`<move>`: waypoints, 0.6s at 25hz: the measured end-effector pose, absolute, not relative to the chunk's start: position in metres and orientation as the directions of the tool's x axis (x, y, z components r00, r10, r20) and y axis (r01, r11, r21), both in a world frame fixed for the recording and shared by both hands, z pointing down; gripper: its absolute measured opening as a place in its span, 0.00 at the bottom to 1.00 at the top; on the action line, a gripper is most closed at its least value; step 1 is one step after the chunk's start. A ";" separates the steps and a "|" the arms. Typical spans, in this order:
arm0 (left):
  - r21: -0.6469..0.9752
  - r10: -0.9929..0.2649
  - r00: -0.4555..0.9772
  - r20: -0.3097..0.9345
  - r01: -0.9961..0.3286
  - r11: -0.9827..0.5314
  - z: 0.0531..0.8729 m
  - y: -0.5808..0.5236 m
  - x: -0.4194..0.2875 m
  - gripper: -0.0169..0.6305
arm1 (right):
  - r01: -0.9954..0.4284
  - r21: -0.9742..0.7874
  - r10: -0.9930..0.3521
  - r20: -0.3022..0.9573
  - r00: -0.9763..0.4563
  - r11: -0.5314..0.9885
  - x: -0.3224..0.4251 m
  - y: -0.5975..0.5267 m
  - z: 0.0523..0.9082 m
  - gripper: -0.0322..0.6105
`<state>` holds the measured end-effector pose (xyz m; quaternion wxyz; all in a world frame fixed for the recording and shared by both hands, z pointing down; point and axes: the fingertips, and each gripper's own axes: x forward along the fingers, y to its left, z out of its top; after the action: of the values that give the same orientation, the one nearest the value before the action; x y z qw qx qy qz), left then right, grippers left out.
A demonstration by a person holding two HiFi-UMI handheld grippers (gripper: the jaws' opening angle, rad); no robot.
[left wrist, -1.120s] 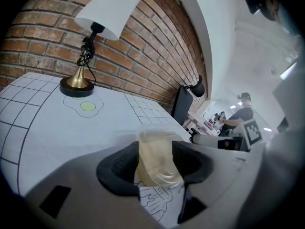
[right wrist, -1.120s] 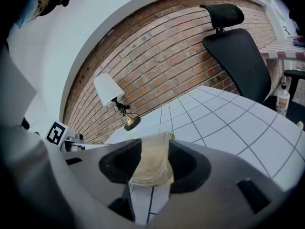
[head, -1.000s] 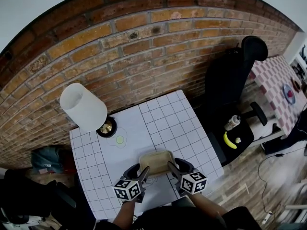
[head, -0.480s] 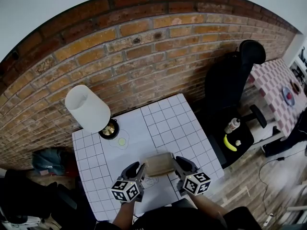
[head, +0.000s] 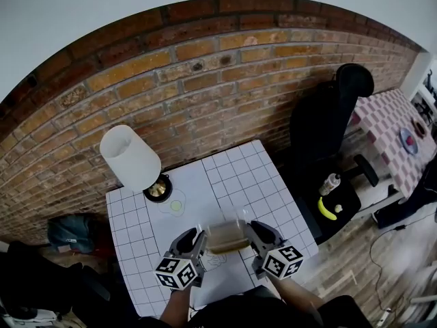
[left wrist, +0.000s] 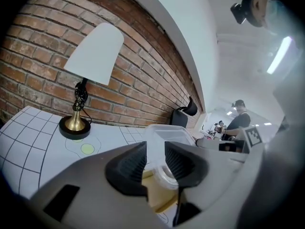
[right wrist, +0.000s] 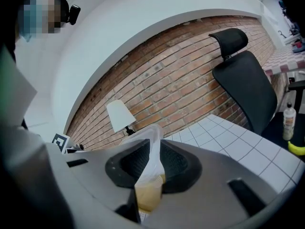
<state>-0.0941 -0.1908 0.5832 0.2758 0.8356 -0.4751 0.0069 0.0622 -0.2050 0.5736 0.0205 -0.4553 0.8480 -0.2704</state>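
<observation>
A clear plastic container (head: 227, 236) with yellowish contents hangs between my two grippers, lifted above the white gridded table (head: 252, 183). My left gripper (head: 198, 241) is shut on the container's left rim (left wrist: 159, 144). My right gripper (head: 251, 236) is shut on its right rim (right wrist: 151, 149). In both gripper views the yellow contents (left wrist: 159, 194) sit low in the tub, below the jaws. The container is tilted in the right gripper view.
A brass-footed lamp with a white shade (head: 130, 157) stands at the table's far left, beside a drawn egg mark (head: 176, 204). A line drawing on the table (head: 217, 260) lies under the container. A black office chair (head: 326, 118) stands to the right, with a bottle (head: 330, 182) and a banana (head: 326, 209) on its seat.
Both grippers have raised the container off the table and brought it nearer to me; it was lower and flatter one second ago.
</observation>
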 end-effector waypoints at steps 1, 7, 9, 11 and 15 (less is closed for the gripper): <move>0.451 -0.793 0.548 0.265 -0.797 -0.401 0.579 -0.191 -0.094 0.22 | -0.761 -0.474 -0.785 0.205 -0.584 0.443 0.062 -0.205 0.570 0.15; 0.420 -0.815 0.545 0.198 -0.798 -0.432 0.549 -0.194 -0.095 0.21 | -0.759 -0.447 -0.800 0.142 -0.583 0.473 0.062 -0.206 0.540 0.15; 0.413 -0.822 0.543 0.171 -0.797 -0.441 0.537 -0.193 -0.097 0.21 | -0.755 -0.439 -0.804 0.113 -0.584 0.487 0.061 -0.205 0.526 0.14; 0.404 -0.830 0.539 0.144 -0.797 -0.448 0.525 -0.192 -0.099 0.20 | -0.753 -0.433 -0.809 0.085 -0.582 0.496 0.061 -0.205 0.513 0.13; 0.375 -0.842 0.530 0.099 -0.804 -0.462 0.502 -0.188 -0.104 0.20 | -0.747 -0.419 -0.813 0.036 -0.581 0.516 0.057 -0.203 0.488 0.10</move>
<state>-0.1044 -0.1875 0.5022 0.1914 0.8535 -0.4820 -0.0500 0.0573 -0.2027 0.4879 0.0826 -0.4499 0.8667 -0.1990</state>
